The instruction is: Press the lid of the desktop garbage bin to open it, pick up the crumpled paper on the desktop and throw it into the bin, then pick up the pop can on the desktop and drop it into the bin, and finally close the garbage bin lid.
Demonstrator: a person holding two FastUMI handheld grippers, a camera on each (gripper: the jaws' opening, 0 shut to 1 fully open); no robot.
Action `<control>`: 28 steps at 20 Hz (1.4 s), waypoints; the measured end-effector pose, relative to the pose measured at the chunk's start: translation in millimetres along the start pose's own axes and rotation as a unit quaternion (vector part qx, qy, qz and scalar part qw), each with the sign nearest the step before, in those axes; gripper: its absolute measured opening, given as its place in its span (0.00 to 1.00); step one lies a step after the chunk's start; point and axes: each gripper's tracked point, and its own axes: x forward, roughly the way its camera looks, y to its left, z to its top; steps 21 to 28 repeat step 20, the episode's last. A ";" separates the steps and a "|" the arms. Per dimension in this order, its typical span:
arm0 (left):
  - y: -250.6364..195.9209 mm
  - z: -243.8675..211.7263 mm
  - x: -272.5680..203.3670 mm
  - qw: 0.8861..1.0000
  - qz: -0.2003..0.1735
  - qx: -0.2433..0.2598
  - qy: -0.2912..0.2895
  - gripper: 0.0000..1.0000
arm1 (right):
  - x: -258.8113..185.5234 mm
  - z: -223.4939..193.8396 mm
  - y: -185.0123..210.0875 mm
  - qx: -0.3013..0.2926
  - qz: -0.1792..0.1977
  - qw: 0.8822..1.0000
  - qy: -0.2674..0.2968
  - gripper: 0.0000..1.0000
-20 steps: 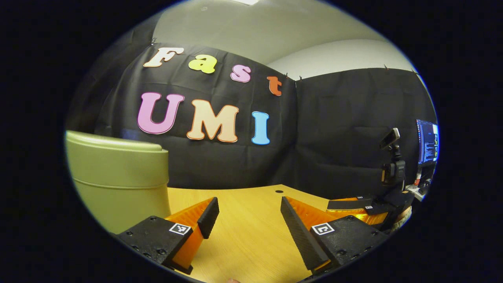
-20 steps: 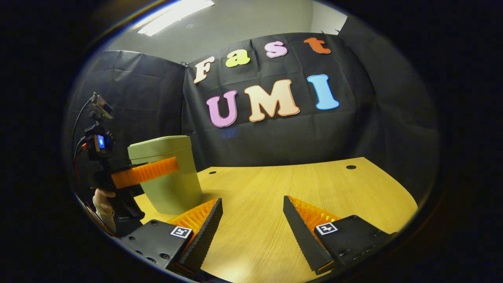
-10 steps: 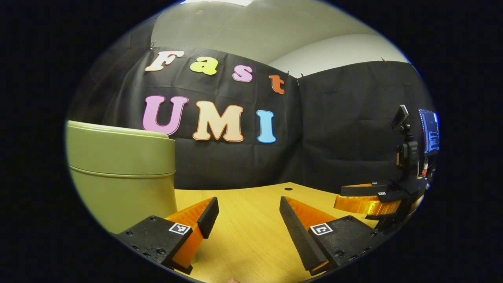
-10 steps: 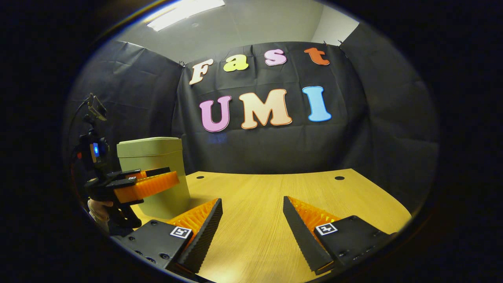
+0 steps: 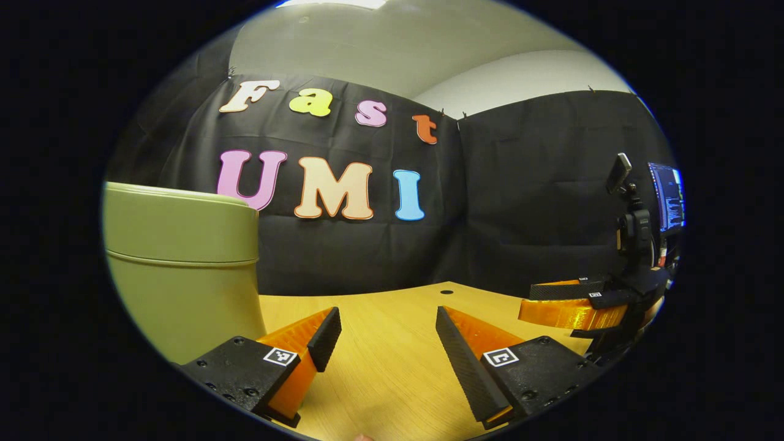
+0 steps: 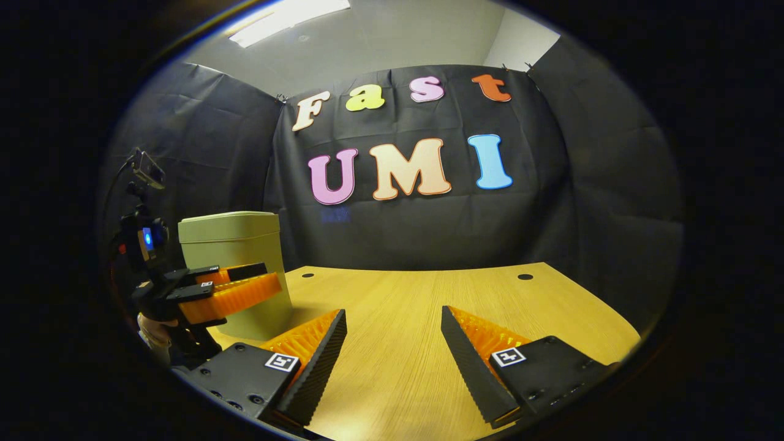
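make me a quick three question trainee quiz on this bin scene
1. True or false: the bin has its lid shut.
2. The left hand-held gripper is: A) open with nothing between its fingers B) shut on a can C) shut on paper.
3. Fill in: in the right gripper view, the bin stands on the wooden ____.

Key: 1 true. 2 A. 3 desktop.
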 end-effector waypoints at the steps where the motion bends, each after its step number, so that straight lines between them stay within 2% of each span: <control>1: 0.2 -1.0 -0.2 1.000 0.001 0.000 0.001 0.94 | -0.1 0.1 -0.6 -0.001 -0.001 1.000 0.000 0.98; 4: 0.5 -0.9 -1.1 1.000 0.002 0.002 0.003 0.92 | 0.4 0.4 -1.4 0.001 -0.001 1.000 -0.001 0.98; 28: -5.5 5.5 -3.9 1.000 0.002 0.007 0.002 0.94 | -1.3 -0.4 -1.2 0.001 0.000 1.000 -0.001 0.98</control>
